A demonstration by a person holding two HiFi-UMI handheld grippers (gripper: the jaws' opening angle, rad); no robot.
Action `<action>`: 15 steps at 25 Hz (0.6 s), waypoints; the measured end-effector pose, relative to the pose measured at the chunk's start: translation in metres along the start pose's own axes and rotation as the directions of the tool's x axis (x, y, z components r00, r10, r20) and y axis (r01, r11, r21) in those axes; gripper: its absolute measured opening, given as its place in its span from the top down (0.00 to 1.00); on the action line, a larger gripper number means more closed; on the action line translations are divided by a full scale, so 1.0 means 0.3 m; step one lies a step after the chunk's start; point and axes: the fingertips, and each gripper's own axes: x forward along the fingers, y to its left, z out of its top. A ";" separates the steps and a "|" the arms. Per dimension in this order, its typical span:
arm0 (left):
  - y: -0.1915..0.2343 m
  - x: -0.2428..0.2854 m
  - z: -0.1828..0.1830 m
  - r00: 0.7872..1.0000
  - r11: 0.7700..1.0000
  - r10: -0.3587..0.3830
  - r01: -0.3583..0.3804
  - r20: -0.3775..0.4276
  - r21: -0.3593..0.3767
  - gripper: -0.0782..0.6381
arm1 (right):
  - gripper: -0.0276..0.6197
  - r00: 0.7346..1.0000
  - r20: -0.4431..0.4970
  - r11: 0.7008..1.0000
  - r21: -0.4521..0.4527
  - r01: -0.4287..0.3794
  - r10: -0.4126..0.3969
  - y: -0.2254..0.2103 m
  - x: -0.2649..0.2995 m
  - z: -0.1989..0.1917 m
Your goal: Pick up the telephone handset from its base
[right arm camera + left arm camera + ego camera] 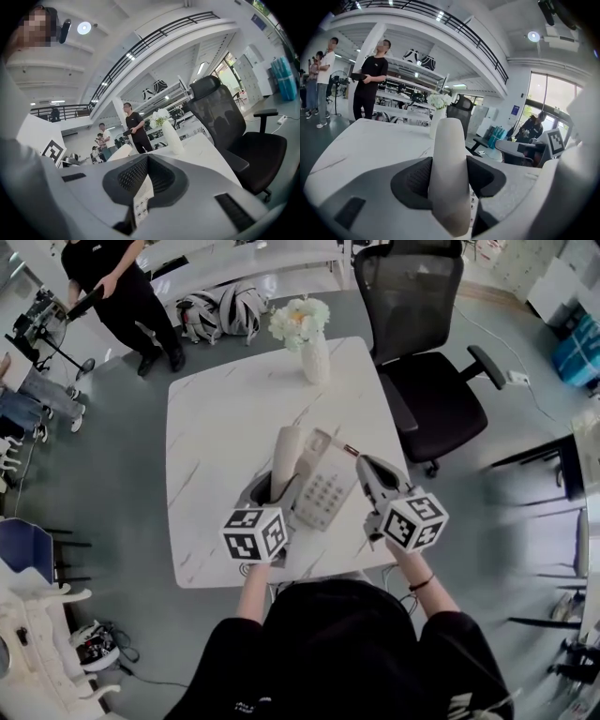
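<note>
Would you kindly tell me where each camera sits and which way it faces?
Head view: on the person's head, facing steeply down at the table; forearms, left claw and right claw show.
Left gripper view: on the left claw, looking along its jaws, closed on the handset, toward the vase.
Right gripper view: on the right claw, looking along its shut jaws toward the vase and office chair.
Shared: all three show the vase.

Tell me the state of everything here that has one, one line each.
Handset: gripped, lifted off base.
Base: flat on table, no handset on it.
Left gripper: shut on handset.
Right gripper: shut, empty.
Vase: upright, holding flowers.
Chair: unoccupied.
</note>
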 end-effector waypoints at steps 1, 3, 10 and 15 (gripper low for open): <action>-0.001 -0.016 0.007 1.000 1.000 0.004 -0.004 0.011 -0.003 0.60 | 0.97 1.000 0.003 1.000 -0.006 -0.010 0.010 0.010 -0.001 0.009; -0.002 -0.047 0.021 0.999 1.000 0.012 -0.012 0.031 -0.009 0.60 | 0.97 1.000 0.008 1.000 -0.017 -0.026 0.026 0.026 -0.005 0.027; 0.013 -0.146 0.078 0.992 0.998 0.052 -0.048 0.115 -0.034 0.60 | 0.97 0.997 0.034 0.997 -0.038 -0.065 0.066 0.062 -0.013 0.079; 0.015 -0.210 0.113 0.981 0.997 0.078 -0.072 0.177 -0.040 0.60 | 0.97 0.991 0.048 0.990 -0.067 -0.121 0.125 0.100 -0.022 0.112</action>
